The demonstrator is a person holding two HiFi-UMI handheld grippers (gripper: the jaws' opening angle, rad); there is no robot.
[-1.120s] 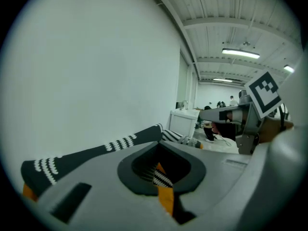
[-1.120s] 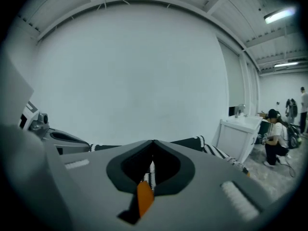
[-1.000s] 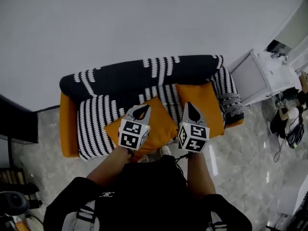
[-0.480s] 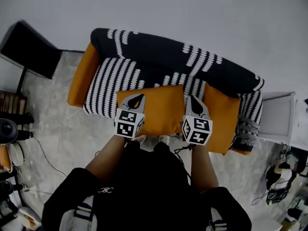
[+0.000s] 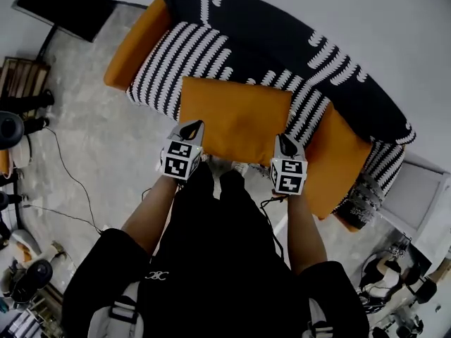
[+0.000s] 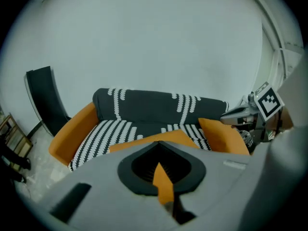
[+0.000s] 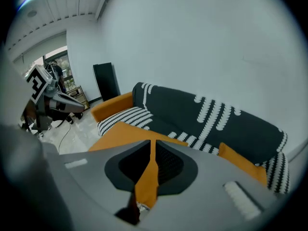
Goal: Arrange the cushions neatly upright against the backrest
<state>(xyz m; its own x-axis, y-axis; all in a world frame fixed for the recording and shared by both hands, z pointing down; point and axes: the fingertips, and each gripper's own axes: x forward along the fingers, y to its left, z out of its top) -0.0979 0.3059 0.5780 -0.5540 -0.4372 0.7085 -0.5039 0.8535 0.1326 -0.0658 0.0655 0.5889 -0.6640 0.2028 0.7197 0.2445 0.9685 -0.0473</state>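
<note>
So, holding the orange cushion [image 5: 236, 118] by its two near corners, mid-frame over the striped sofa seat [image 5: 176, 62]. Clamped shut on fabric with the left tongs [image 5: 192, 127]; pinched in the right tongs [image 5: 284, 144] too, though just eased open slightly. Probably keeping it square for the backrest [image 5: 282, 55].

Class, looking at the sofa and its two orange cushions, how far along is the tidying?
Done: nothing certain; the end cushion slants at the sofa's end. In hand: the left hand-held gripper and right hand-held gripper pinch near corners of the middle cushion; the right's jaws have just been opening. Left: stand both against the backrest.
</note>
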